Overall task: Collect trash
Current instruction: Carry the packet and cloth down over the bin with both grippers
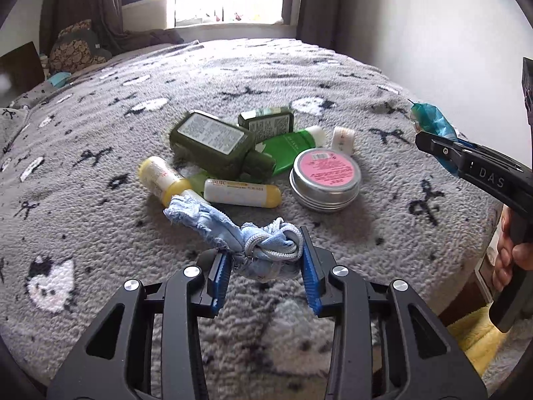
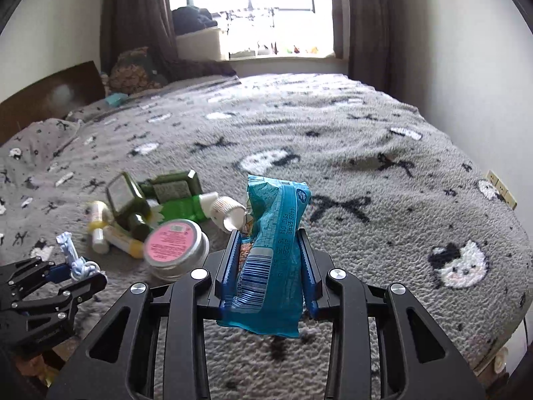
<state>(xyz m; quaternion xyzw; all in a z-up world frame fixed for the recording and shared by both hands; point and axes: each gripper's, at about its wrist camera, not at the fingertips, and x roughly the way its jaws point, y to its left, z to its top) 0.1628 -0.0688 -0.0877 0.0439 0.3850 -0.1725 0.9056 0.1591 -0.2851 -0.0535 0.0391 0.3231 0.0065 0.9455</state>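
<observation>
My left gripper is shut on a knotted pale blue cloth scrap with a white cord, just above the grey blanket; the scrap's frayed end trails toward the pile. It also shows in the right wrist view. My right gripper is shut on a crumpled teal snack wrapper held upright above the bed. In the left wrist view the right gripper holds the wrapper at the right edge.
A pile lies mid-bed: dark green bottles, a green tube, yellow-capped tubes, a pink-lidded tin, a small white paper cup. Pillows and headboard stand far left. A wall runs right.
</observation>
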